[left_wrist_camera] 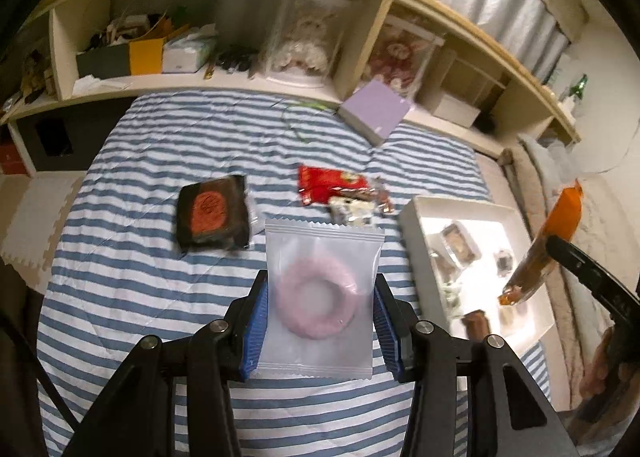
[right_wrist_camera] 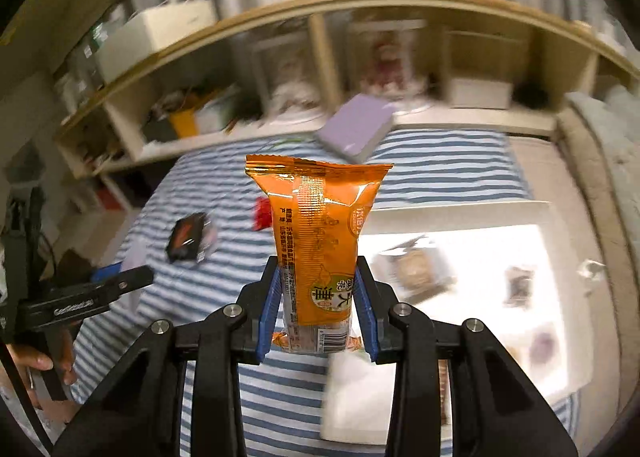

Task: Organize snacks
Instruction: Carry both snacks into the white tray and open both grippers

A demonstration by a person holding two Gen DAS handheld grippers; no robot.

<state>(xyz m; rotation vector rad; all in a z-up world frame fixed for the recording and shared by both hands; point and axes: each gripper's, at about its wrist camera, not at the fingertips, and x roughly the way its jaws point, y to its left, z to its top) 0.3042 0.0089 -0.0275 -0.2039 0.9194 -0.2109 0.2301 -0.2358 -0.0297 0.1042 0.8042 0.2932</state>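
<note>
Black claw linkages, silver screws, ribbed blue pads.

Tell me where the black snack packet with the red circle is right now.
The black packet lies on the striped bedspread, left of the red packet and beyond the left gripper in its wrist view.

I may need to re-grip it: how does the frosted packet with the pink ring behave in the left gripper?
Probably light: the frosted packet stands flat and unsagging between the left gripper pads. Its smooth film looks slippery, so a loose grip might let it slide. The pink ring inside looks like a baked snack, so squeezing could crack it.
</note>
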